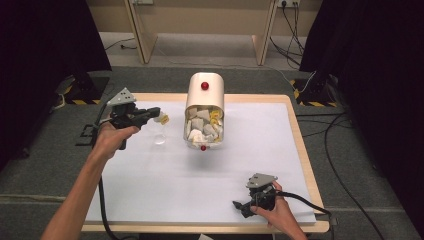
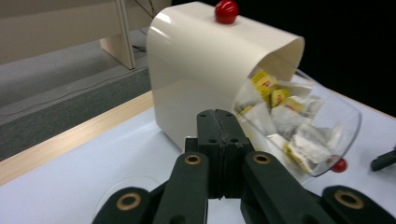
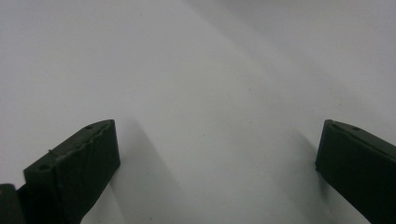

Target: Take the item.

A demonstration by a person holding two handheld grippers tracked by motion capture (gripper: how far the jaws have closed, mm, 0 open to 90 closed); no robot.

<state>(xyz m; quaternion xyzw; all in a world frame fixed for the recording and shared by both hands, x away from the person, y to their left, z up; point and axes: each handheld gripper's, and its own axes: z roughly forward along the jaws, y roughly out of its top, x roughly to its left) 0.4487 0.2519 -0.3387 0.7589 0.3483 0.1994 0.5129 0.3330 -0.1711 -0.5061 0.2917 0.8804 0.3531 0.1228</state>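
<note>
The left claw (image 1: 159, 116) is pressed together on a tea bag (image 1: 162, 119), a small white-and-yellow sachet pinched at its tip and held above the bench (image 1: 260, 165); in the left gripper view the black jaws meet with no gap between them. Just below and slightly toward the person from the bag stands a clear glass (image 1: 159, 138), round, low and nearly invisible against the white sheet, so the bag needs to travel down and a little back toward the hand. Beyond the claw, to its right in the high view, lies the dispenser (image 1: 205, 92): a cream, smooth, rounded shell with a red knob (image 1: 204, 85) on top and a clear curved drawer (image 2: 327, 135) tipped open, full of crumpled paper sachets. The left hand is much the nearer to the glass; the right claw (image 1: 239, 206) rests well apart at the near edge, its jaws spread over bare white paper.
</note>
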